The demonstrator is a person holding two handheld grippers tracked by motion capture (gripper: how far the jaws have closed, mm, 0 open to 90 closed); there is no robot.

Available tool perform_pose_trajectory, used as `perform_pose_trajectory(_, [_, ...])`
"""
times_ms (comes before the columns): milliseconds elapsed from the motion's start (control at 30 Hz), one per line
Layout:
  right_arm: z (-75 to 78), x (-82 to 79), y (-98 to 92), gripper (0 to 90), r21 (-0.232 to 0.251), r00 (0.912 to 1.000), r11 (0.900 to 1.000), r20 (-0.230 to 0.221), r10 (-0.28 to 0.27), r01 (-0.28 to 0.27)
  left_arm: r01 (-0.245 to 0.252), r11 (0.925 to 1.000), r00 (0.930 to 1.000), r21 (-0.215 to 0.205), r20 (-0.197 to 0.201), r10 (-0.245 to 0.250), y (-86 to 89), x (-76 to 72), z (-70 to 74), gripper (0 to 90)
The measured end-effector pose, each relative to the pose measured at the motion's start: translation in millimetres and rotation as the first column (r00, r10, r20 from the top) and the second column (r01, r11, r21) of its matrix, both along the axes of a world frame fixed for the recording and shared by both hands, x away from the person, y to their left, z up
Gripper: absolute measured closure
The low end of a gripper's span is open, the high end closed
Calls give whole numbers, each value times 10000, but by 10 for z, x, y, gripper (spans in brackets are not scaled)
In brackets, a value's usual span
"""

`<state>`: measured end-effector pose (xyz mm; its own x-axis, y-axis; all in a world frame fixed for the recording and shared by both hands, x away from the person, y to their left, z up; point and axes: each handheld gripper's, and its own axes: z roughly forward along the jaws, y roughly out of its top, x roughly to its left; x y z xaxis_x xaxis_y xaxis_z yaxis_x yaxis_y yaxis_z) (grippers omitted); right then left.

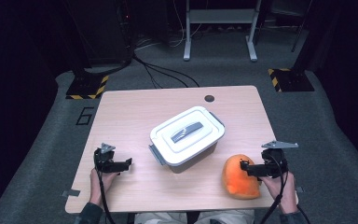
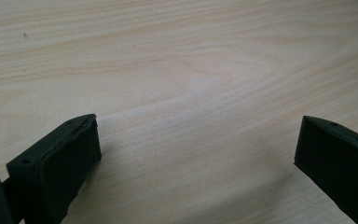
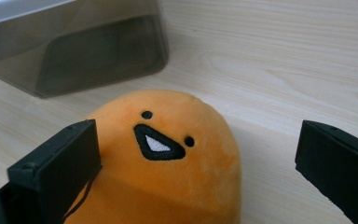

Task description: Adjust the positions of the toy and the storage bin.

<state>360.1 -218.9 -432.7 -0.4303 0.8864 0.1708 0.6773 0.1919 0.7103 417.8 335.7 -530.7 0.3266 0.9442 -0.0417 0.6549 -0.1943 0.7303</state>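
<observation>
An orange plush toy with a stitched black mouth lies on the wooden table near its front right corner. My right gripper hovers over it, jaws wide apart. In the right gripper view the toy sits between and below the open jaws, and I cannot tell whether the left finger touches it. A grey storage box with a white lid and grey handle stands at the table's middle. My left gripper is low over bare wood at the front left, open and with nothing between its fingers.
The box's dark translucent wall stands just beyond the toy. A round cable hole marks the table's far edge. Grey carpet with cables, a white metal stand and yellow-black striped bases lie beyond the table.
</observation>
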Motion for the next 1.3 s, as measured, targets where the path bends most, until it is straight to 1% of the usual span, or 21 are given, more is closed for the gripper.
perform_pose_trajectory(33, [1,-8,25,0,21,9999,10000,-109,-12,12,33,9999,10000,149,-24,-32,-11,1,-1,0])
perform_pose_trajectory(100, [-5,-10,49,0,13,9998,10000,-156,99,-99,20,9993,10000,368,-34,-18,-38,2,-5,0])
perform_pose_trajectory(167, [-21,-9,70,0,44,9995,10000,-298,88,-87,29,9993,10000,377,-49,-28,-39,1,-5,0])
perform_pose_trajectory(200, [-31,-8,76,0,120,9988,9998,-455,164,-158,21,9993,10000,375,-46,-19,-40,1,-5,0])
perform_pose_trajectory(267, [-83,-1,109,0,47,9964,9995,-794,310,-307,25,9993,10000,381,-50,-23,-40,0,-5,0])
perform_pose_trajectory(300, [-112,9,118,9,21,9955,9991,-844,423,-422,29,9993,10000,384,-52,-27,-40,0,-5,0])
perform_pose_trajectory(433, [-266,34,211,107,-61,9848,9977,-1608,662,-681,-12,9992,10000,405,-25,13,-43,-5,-6,0])
perform_pose_trajectory(500, [-324,41,239,182,-421,9880,9976,-1468,490,-557,-88,9991,10000,408,4,88,-49,-10,-8,0])
perform_pose_trajectory(567, [-362,41,235,258,-517,9897,9978,-1387,349,-424,-60,9991,10000,421,-19,61,-48,-13,-6,0])
perform_pose_trajectory(600, [-380,38,225,303,-515,9900,9981,-1384,253,-327,-81,9991,10000,416,-16,82,-49,-14,-6,0])
perform_pose_trajectory(667, [-417,37,187,377,-327,9897,9992,-1419,181,-230,-81,9991,10000,411,-15,82,-49,-14,-6,0])
perform_pose_trajectory(700, [-434,39,159,417,-365,9911,9990,-1317,217,-268,-63,9991,10000,417,-16,63,-48,-13,-6,0])
perform_pose_trajectory(733, [-444,35,142,455,-279,9912,9993,-1306,217,-255,-84,9991,10000,411,-13,85,-49,-14,-6,0])
perform_pose_trajectory(800, [-464,25,121,517,-265,9948,9995,-1008,168,-195,-84,9991,10000,411,-15,85,-49,-14,-6,0])
perform_pose_trajectory(867, [-463,5,110,565,-108,9968,9997,-775,212,-221,-74,9991,10000,419,-17,75,-48,-13,-6,0])
perform_pose_trajectory(900, [-450,-11,107,585,-32,9970,9999,-755,156,-158,-66,9991,10000,413,-19,67,-48,-13,-6,0])
perform_pose_trajectory(967, [-418,-31,80,612,163,9983,9996,-527,230,-222,-70,9991,10000,416,-25,71,-48,-13,-5,0])
perform_pose_trajectory(1033, [-381,-42,55,622,393,9987,9988,-394,315,-299,-86,9991,10000,410,-23,87,-49,-13,-5,0])
perform_pose_trajectory(1133, [-323,-43,35,626,522,9986,9977,-291,447,-432,-86,9991,10000,409,-25,88,-49,-13,-5,0])
perform_pose_trajectory(1233, [-259,-4,-7,628,449,9995,9985,-44,309,-307,-69,9991,10000,412,-26,71,-48,-13,-5,0])
perform_pose_trajectory(1300, [-211,50,-58,629,293,9999,9995,85,82,-84,-86,9991,10000,406,-22,87,-49,-13,-5,0])
